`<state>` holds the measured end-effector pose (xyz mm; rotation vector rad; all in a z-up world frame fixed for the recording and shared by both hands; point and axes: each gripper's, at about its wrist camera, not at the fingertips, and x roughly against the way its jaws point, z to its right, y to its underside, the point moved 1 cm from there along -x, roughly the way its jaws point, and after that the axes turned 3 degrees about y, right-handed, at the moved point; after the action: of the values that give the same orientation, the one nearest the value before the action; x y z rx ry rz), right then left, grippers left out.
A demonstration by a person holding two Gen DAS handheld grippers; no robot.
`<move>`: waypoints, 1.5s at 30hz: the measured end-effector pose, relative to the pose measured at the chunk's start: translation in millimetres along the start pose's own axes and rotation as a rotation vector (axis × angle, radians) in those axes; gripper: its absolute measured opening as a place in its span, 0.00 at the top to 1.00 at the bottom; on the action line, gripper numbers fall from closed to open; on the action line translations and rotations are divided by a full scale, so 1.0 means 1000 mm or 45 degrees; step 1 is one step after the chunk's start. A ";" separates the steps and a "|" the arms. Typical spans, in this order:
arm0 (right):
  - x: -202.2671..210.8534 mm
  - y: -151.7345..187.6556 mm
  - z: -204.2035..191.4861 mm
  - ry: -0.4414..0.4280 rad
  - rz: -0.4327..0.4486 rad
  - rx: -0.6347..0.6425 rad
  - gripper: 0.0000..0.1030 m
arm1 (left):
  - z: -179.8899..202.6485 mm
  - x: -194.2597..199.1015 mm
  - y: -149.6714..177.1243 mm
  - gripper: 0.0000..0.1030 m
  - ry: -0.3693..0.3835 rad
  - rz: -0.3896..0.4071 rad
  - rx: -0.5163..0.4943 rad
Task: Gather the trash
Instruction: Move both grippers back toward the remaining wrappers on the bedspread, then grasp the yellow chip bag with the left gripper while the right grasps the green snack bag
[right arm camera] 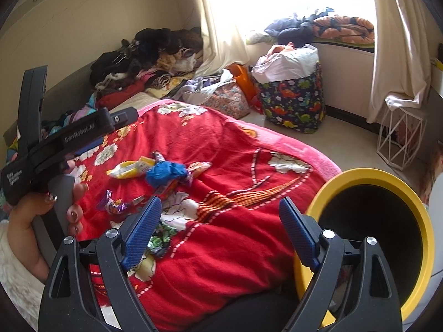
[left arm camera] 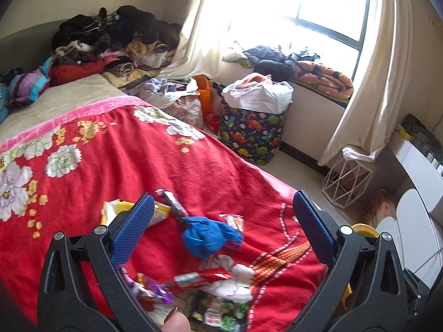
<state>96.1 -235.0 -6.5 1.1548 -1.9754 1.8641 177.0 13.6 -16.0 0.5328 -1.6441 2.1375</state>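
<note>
Several pieces of trash lie on the red flowered blanket [left arm camera: 116, 160]: a crumpled blue wrapper [left arm camera: 206, 236], a yellow snack bag [left arm camera: 116, 211], a purple wrapper [left arm camera: 155, 290], a red wrapper [left arm camera: 205, 275] and a green-printed packet [left arm camera: 221, 314]. My left gripper [left arm camera: 223, 227] is open and empty just above this pile. My right gripper [right arm camera: 220, 227] is open and empty over the blanket's near edge. In the right wrist view the blue wrapper [right arm camera: 163, 173], yellow bag [right arm camera: 130, 168] and purple wrapper [right arm camera: 115, 206] lie ahead and left. A yellow-rimmed bin [right arm camera: 373, 177] stands right of the right gripper.
Clothes are piled at the bed's head [left arm camera: 110, 38]. A dinosaur-print bag [left arm camera: 252, 132] stuffed with laundry and a white wire basket [left arm camera: 349, 182] stand on the floor by the window. A white desk [left arm camera: 420, 166] is at the right. The left gripper's body and hand [right arm camera: 55, 160] show at left.
</note>
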 end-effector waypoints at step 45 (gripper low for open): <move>-0.103 0.040 -0.100 -0.183 -0.336 0.424 0.19 | -0.142 -0.044 0.036 0.47 -0.105 -0.281 0.476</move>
<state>104.1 -106.3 -82.1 1.5939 -1.5156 2.0632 187.1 139.6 -102.5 0.8789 -1.1598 2.2848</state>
